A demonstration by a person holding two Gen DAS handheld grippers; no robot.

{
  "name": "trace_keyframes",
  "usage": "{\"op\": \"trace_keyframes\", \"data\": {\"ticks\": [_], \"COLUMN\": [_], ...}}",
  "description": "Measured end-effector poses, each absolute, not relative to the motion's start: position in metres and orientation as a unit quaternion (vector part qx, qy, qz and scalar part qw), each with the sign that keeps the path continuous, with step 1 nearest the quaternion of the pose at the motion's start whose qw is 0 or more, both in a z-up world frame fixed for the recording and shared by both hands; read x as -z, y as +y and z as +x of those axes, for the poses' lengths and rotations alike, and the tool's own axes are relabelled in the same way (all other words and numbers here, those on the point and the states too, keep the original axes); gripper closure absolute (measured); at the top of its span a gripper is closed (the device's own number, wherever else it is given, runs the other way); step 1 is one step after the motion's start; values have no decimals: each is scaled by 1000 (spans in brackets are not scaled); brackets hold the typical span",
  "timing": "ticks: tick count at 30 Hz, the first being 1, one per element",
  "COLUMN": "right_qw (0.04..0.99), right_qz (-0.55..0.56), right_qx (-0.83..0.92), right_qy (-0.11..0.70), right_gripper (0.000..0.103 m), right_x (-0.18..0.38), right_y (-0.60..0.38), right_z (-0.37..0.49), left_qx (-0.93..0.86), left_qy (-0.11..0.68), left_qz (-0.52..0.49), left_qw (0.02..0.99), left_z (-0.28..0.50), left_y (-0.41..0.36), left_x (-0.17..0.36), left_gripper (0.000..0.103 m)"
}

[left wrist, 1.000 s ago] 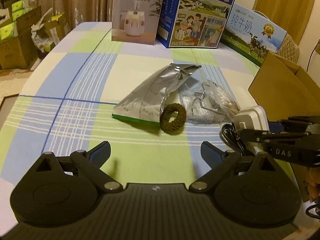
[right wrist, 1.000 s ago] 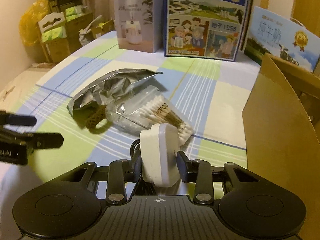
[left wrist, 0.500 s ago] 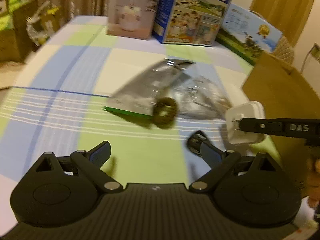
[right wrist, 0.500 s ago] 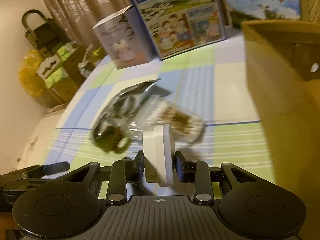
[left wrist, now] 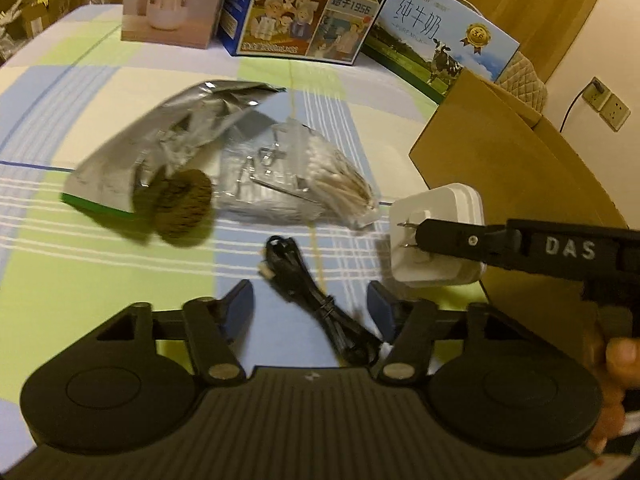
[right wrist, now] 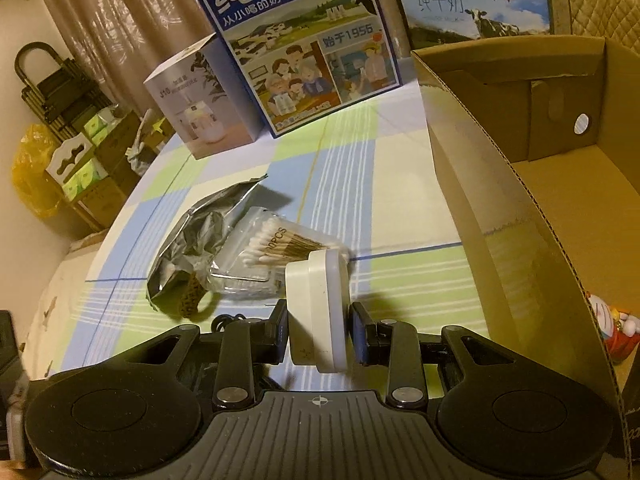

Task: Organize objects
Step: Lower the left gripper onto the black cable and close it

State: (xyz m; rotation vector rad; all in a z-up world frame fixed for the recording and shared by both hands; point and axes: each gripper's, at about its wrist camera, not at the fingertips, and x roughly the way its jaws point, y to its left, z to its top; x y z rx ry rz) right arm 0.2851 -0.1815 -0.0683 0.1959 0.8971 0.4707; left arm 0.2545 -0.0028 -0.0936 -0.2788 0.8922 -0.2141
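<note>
Right tool (right wrist: 319, 330) clamps the white charger (right wrist: 316, 312) beside the cardboard box (right wrist: 500, 216); lift it over the box wall before releasing. Left tool (left wrist: 310, 306) is open.

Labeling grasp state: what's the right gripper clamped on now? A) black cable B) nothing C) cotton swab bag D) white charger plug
D. The right gripper has its fingers pressed on both sides of the white charger plug, held off the table; the black cable lies on the cloth.
</note>
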Motion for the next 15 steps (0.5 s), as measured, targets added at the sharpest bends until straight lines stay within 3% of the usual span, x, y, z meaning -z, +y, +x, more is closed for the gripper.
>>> {"op": "trace_keyframes", "data": {"ticks": [11, 15], "right_qw": [866, 864], "right_qz": [93, 93], "right_qx": [-238, -245], "right_qy": [429, 429], "right_gripper": [75, 75], "right_x": [68, 67], "right_y": [-178, -176], "right_z": [286, 285], "left_qx": [74, 58], "left_qy": [447, 454], "left_qz": [-35, -42], "left_qw": [891, 888], "left_z": [247, 241], "left_y": [11, 30], "left_x": [88, 89], "left_gripper": [85, 88]}}
